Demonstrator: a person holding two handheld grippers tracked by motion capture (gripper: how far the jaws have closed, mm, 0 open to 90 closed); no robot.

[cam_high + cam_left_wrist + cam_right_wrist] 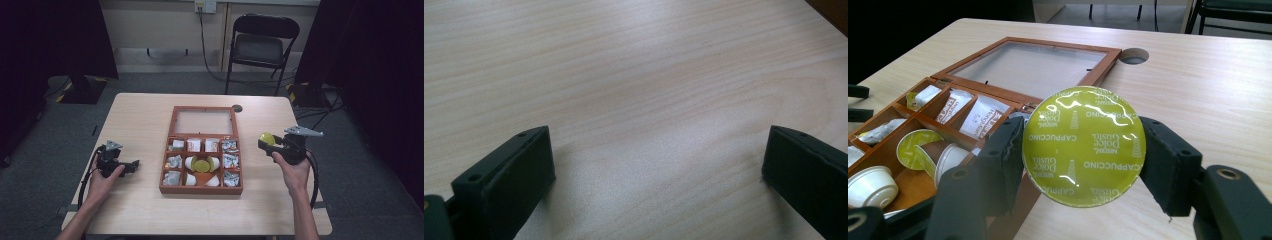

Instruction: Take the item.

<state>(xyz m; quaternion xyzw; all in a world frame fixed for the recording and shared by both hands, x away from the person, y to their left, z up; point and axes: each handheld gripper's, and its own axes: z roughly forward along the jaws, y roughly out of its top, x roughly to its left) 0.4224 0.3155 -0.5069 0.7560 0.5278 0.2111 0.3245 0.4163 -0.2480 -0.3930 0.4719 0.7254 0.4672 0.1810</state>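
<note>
**Capsule pinched clear of the box, to the box's right**

The right gripper (1083, 150) pinches 1 round lime-green foil-lidded coffee capsule (1084, 146) between its 2 black jaws, lid facing the camera, held above the pale wooden table (140, 120). The open reddish-brown wooden compartment box (202, 190) lies to the left of those jaws, nearer them than the left gripper (131, 165), whose jaws are spread apart with nothing between them, low over bare tabletop. The box's cells hold white capsules, 1 green-lidded capsule (202, 164) and small sachets; its glass lid lies open behind.

The high view looks down from above at the whole surface (145, 115). Both gripper views sit low and close; the right one also sees the wooden box (998, 85).
</note>
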